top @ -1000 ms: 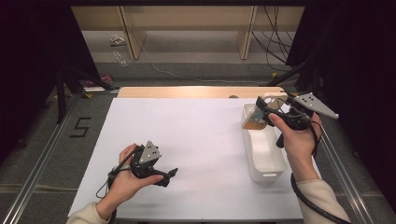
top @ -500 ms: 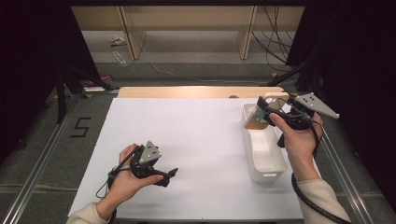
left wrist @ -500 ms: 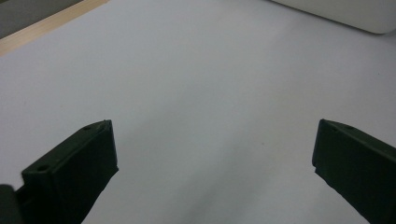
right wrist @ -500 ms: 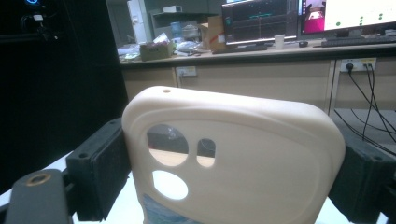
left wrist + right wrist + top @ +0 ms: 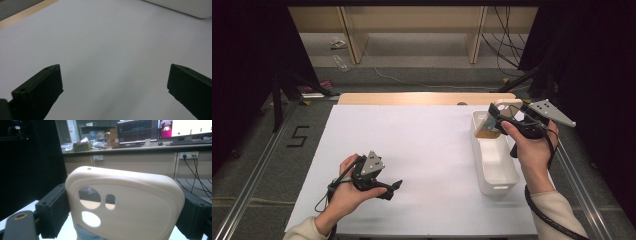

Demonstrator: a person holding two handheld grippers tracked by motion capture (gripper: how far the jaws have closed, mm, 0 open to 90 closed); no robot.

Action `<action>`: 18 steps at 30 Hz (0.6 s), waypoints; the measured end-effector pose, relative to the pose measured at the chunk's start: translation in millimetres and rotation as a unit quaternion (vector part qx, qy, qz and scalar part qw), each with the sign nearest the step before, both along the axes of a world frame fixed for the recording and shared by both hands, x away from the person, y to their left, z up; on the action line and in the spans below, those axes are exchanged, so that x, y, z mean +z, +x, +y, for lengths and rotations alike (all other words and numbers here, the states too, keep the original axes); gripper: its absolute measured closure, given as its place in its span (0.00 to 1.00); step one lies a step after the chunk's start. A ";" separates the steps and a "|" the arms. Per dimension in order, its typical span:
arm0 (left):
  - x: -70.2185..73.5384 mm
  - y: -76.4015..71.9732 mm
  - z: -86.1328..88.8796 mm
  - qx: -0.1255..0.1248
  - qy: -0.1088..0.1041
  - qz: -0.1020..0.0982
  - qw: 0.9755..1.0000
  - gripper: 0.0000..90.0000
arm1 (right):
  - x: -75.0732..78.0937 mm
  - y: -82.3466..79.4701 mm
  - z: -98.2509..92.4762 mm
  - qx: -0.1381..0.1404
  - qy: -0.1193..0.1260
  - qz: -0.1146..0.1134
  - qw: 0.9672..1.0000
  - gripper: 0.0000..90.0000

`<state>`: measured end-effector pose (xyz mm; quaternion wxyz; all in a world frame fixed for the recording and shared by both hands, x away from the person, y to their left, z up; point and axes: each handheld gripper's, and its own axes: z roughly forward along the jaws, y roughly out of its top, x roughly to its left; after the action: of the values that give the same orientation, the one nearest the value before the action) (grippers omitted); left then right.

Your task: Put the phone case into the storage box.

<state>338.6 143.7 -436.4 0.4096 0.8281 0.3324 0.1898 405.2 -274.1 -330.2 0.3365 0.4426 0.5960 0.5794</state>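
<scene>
A cream phone case (image 5: pixel 130 202) with round camera cut-outs stands upright between the jaws of my right gripper (image 5: pixel 124 206), which is shut on its two sides. In the high view the right gripper (image 5: pixel 498 116) holds the phone case (image 5: pixel 504 106) above the far end of a white bin (image 5: pixel 507 175) at the right of the table. My left gripper (image 5: pixel 395 186) rests low on the white table top (image 5: pixel 422 145) at the front left, pointing right. In the left gripper view its jaws stand wide apart with nothing between the fingers (image 5: pixel 40 92).
A wooden strip (image 5: pixel 412 98) runs along the table's far edge. Dark curtains flank both sides. Cables (image 5: pixel 507 30) hang at the back right. A corner of the white bin (image 5: pixel 185 6) lies ahead of the left gripper.
</scene>
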 end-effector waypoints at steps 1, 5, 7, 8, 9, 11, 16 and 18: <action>-0.1 0.0 0.0 0.000 0.000 0.000 1.000 0.00 | -0.1 0.1 -0.1 0.000 -0.001 0.000 1.000 0.15; 0.0 0.0 0.0 0.000 0.000 0.000 1.000 0.00 | -0.4 0.4 -0.6 -0.002 -0.003 0.000 1.000 0.15; -0.1 0.0 0.0 0.000 0.000 0.000 1.000 0.00 | -0.6 0.5 -1.0 -0.002 -0.002 0.001 1.000 0.15; -0.1 0.0 0.0 0.000 0.000 0.000 1.000 0.00 | -0.7 0.6 -1.2 -0.003 -0.002 0.001 1.000 0.15; 0.0 -0.1 0.0 0.000 0.000 0.000 1.000 0.00 | -0.8 0.7 -1.4 -0.003 -0.002 0.001 1.000 0.15; 0.1 -0.1 0.0 -0.001 -0.001 0.000 1.000 0.00 | -1.1 1.0 -1.8 -0.004 -0.003 0.001 1.000 0.15; 0.1 0.0 0.0 0.000 -0.001 0.000 1.000 0.00 | -1.3 1.5 -2.1 -0.006 -0.008 0.001 1.000 0.15; 0.0 0.0 0.0 0.000 0.000 0.000 1.000 0.00 | -1.4 1.9 -2.4 -0.005 -0.008 0.001 1.000 0.15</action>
<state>338.6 143.7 -436.3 0.4097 0.8281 0.3320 0.1902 407.1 -276.5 -331.6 0.3428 0.4433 0.5985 0.5725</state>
